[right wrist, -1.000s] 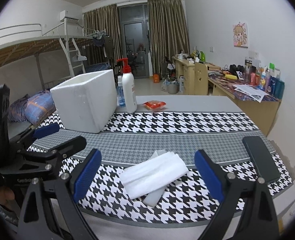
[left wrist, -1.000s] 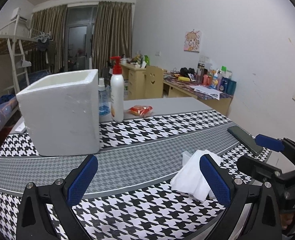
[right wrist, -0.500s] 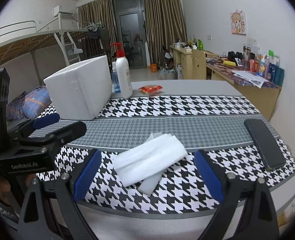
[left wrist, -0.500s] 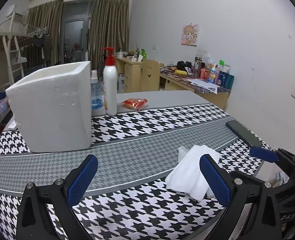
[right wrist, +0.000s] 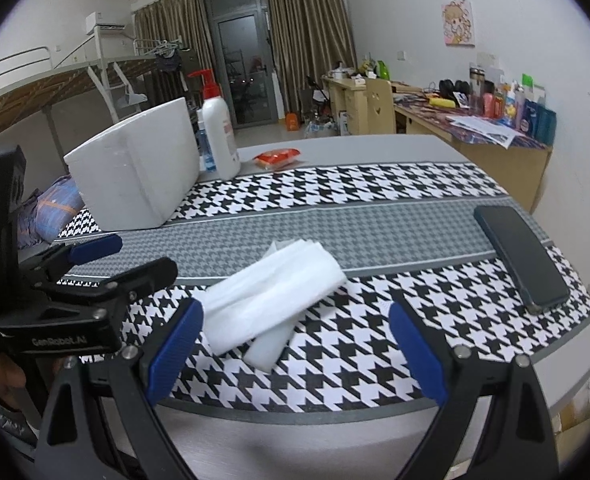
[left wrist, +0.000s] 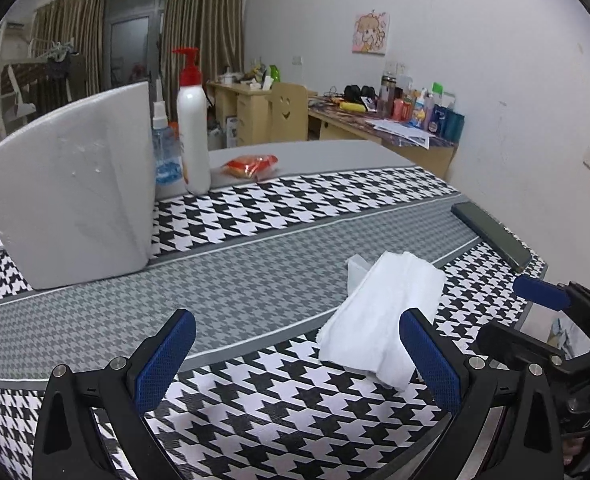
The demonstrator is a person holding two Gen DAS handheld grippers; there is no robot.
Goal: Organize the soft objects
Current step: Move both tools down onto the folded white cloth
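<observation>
A folded white soft cloth (left wrist: 383,312) (right wrist: 273,294) lies on the houndstooth table cover near the front edge, with a thinner white piece partly under it. My left gripper (left wrist: 295,360) is open low over the table, the cloth just ahead of its right finger. My right gripper (right wrist: 295,344) is open too, with the cloth just ahead between its fingers and nothing held. A white foam box (left wrist: 71,200) (right wrist: 135,172) stands at the back left. Each gripper shows in the other's view: the right gripper (left wrist: 543,340) and the left gripper (right wrist: 95,272).
A dark phone (right wrist: 521,256) (left wrist: 491,236) lies at the table's right edge. Behind the box stand a white pump bottle (left wrist: 193,132), a small blue spray bottle (left wrist: 163,148) and a red snack packet (left wrist: 251,164). Desks and a bunk bed fill the room behind.
Both grippers have dropped lower and moved in toward the table; the cloth now looms larger in both views. Both stay open. Nothing on the table has moved.
</observation>
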